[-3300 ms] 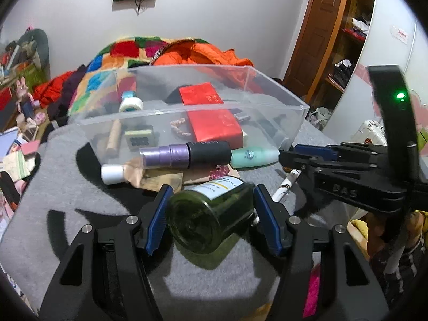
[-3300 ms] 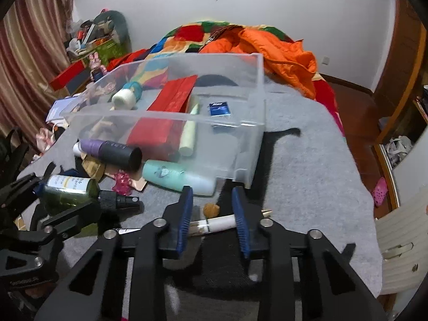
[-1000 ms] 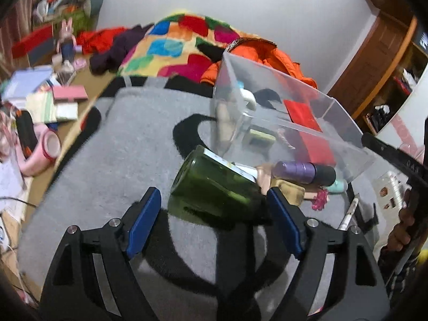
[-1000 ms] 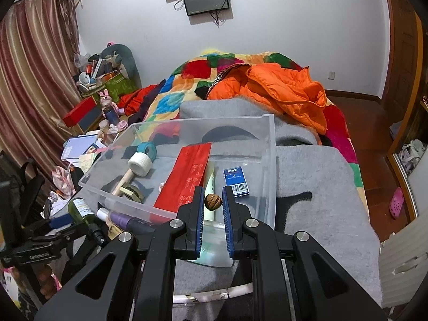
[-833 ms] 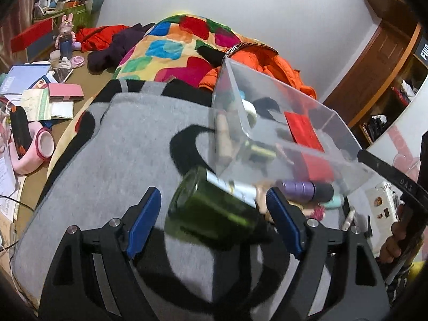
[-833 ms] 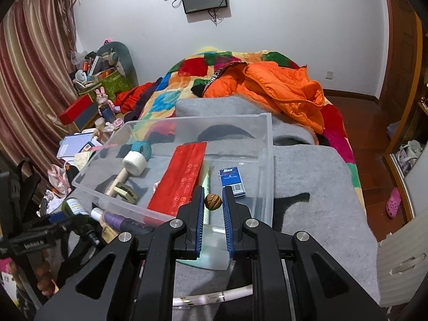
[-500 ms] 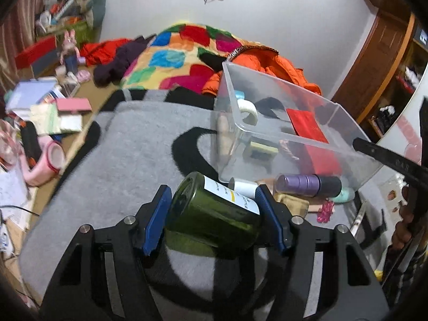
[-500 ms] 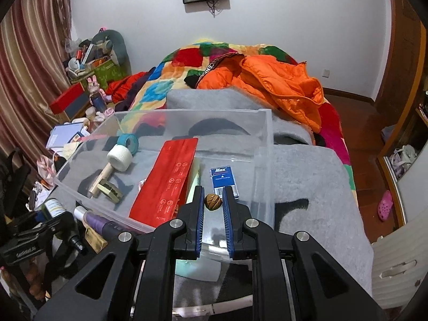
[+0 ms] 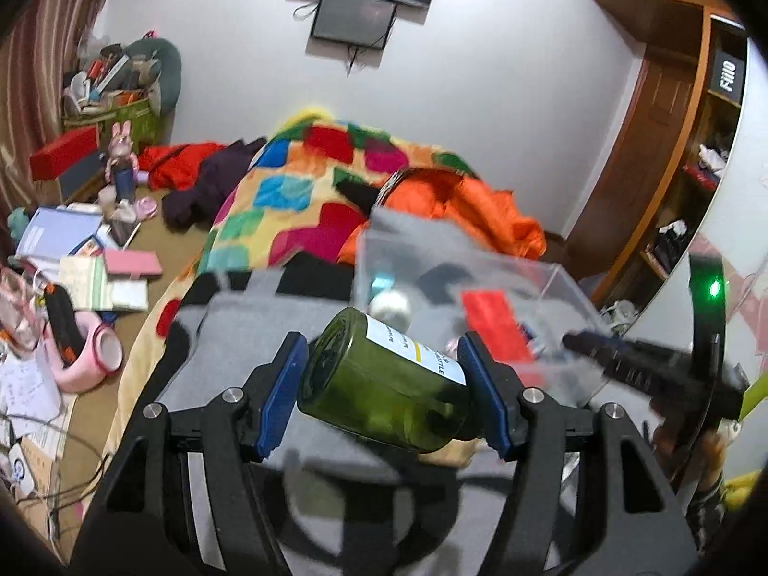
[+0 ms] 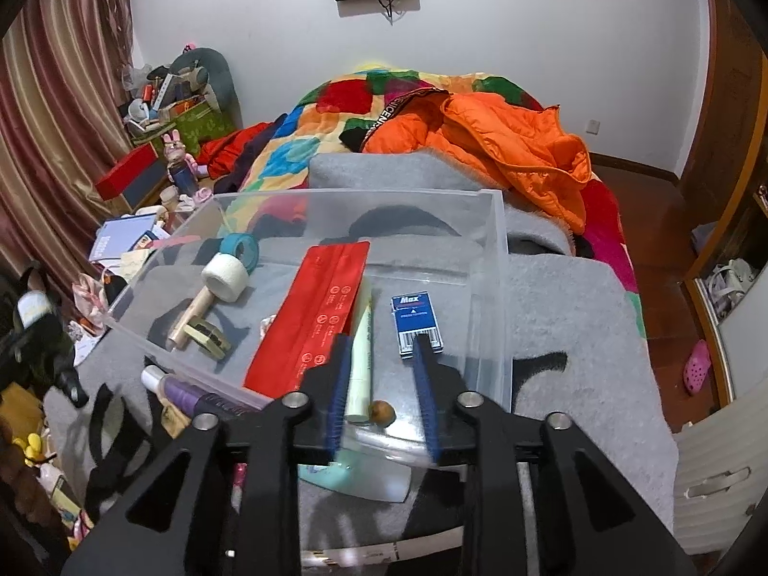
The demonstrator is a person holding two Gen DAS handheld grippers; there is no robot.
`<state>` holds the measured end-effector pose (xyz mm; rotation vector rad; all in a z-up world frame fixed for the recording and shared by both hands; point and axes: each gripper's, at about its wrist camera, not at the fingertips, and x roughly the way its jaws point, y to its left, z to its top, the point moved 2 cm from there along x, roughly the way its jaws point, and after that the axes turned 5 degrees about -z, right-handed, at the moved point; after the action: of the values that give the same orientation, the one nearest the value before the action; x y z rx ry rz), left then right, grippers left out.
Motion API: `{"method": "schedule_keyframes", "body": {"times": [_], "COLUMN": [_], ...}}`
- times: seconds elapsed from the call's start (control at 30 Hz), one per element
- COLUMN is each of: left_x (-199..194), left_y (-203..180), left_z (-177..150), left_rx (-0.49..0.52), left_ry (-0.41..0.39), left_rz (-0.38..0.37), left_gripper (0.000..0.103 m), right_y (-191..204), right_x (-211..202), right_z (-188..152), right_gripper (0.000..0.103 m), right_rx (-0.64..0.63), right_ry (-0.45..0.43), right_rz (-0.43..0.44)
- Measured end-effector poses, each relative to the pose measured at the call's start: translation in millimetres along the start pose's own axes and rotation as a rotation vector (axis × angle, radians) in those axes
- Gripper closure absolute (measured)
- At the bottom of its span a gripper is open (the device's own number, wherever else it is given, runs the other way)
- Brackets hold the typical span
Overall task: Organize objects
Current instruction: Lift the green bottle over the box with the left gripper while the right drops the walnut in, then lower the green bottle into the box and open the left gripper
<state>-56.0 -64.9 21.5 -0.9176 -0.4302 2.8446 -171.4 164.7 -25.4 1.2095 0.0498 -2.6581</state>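
The clear plastic bin [image 10: 499,288] sits on the grey blanket [image 10: 576,317], its right wall towards the blanket's right edge. Over the bin's near right corner the right gripper [image 10: 381,386] has just been opening; its jaws stand apart with nothing pinched, and the small brown nut [image 10: 382,414] lies on the bin floor between them, just beside a pale tube [image 10: 361,365]. The left gripper [image 9: 384,384] is clamped on the green bottle [image 9: 384,379], which lies on its side between the pads, raised off the blanket left of the bin.

The bottle should clear the left wall before it is lowered onto bare floor near the tape roll [image 10: 225,278]. The bottle's neck is hidden, and the left view is blurred.
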Motion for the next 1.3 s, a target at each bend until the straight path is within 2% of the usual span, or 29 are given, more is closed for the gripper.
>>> {"method": "schedule_keyframes", "body": {"times": [0.13, 0.23, 0.3, 0.6, 0.93, 1.07, 1.3], "left_x": [10, 23, 36, 87, 93, 92, 79], "left_y": [-13, -21, -24, -33, -32, -32, -42], "left_z": [15, 20, 21, 18, 13, 10, -1], "left_rx": [0.019, 0.032, 0.035, 0.069, 0.065, 0.061, 0.119], "left_ry": [-0.018, -0.008, 0.012, 0.122, 0.136, 0.144, 0.135], "left_rz": [-0.014, -0.015, -0.008, -0.008, 0.009, 0.005, 0.014], "left_gripper": [0.039, 0.039, 0.039, 0.039, 0.039, 0.032, 0.031], "right_y": [-2, -4, -5, -5, -10, -13, -11], "right_x": [-10, -18, -24, -50, -43, -38, -28], "right_z": [-2, -3, -4, -17, -37, -44, -52], "right_gripper": [0.071, 0.063, 0.057, 0.049, 0.047, 0.048, 0.047], "right_rx": [0.008, 0.016, 0.02, -0.006, 0.042, 0.068, 0.074], "right_ry": [-0.01, -0.025, -0.042, -0.087, -0.023, 0.006, 0.046], "right_rz": [0.011, 0.024, 0.03, 0.017, 0.053, 0.075, 0.069]}}
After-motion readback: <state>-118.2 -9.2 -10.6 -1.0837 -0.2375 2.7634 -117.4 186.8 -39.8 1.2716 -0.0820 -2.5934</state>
